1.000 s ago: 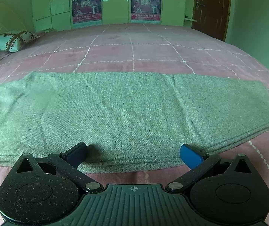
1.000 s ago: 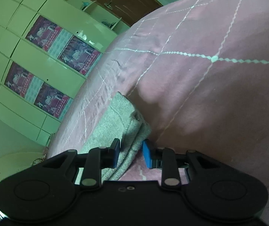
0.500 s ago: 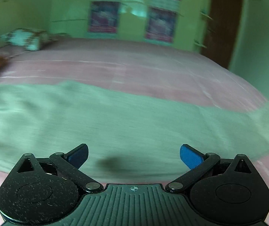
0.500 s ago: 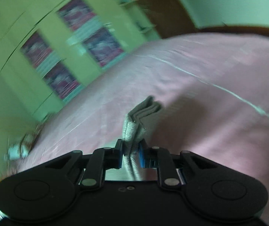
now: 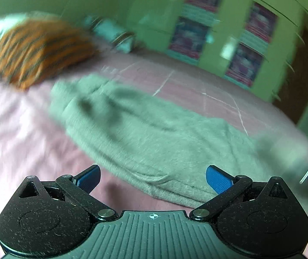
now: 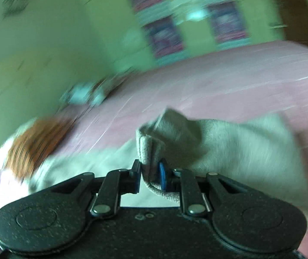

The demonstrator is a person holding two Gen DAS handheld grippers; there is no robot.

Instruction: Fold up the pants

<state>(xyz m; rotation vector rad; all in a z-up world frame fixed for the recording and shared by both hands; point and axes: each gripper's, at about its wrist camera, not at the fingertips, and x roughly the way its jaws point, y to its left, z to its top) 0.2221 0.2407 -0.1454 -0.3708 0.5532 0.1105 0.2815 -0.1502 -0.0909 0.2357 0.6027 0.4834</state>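
We find a pink bed (image 5: 20, 129) before green cupboards, both views blurred. The pants (image 5: 154, 142) lie lengthwise ahead of the left gripper (image 5: 153, 179), whose jaws stand wide and empty. The right gripper (image 6: 149, 172) is clamped narrow on one raised end of the pants (image 6: 229, 142). We judge that end should be carried level toward the far end and laid edge to edge.

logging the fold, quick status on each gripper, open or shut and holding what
Left gripper: open, holding nothing, above the pants.
Right gripper: fingers closed on a bunched end of the pants.
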